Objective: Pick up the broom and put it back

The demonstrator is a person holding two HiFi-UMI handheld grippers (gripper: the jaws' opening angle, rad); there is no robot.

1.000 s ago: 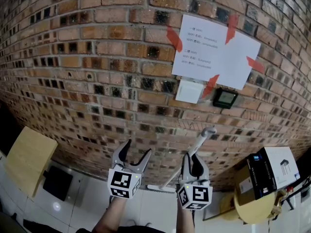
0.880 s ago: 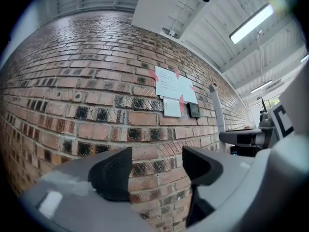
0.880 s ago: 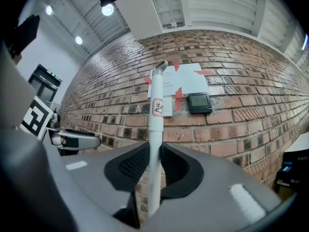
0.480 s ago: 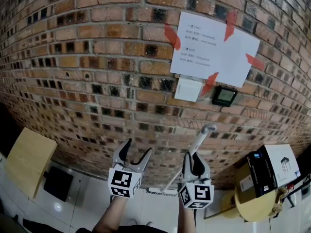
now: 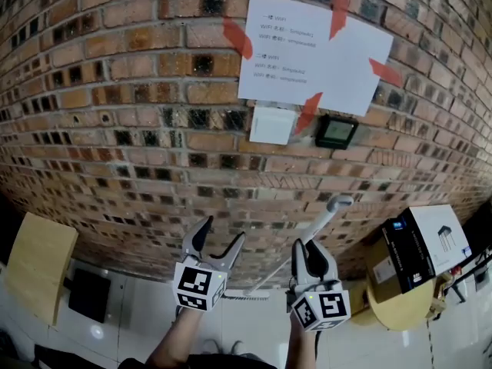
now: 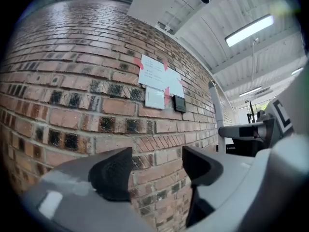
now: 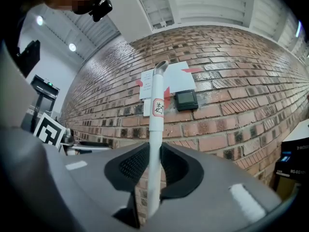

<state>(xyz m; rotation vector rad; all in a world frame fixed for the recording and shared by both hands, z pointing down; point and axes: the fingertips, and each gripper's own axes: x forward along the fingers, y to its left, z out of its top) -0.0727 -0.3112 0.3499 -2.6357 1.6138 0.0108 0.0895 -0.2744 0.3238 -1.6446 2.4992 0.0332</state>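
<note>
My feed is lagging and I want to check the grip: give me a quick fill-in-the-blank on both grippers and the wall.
The right gripper is ______ on the broom handle.
The left gripper holds ______, its jaws apart.
The paper sheet is taped to the ______ wall.
Missing words: shut; nothing; brick.

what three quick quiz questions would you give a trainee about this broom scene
1. True or false: the left tool holds the broom.
2. What fixes the paper notice to the brick wall? A red tape, B nails, C magnets.
3. Fill in: the right tool is shut on the broom's white ____.

Key: 1 false, its jaws stand apart with nothing between them; 2 A; 3 handle.
</note>
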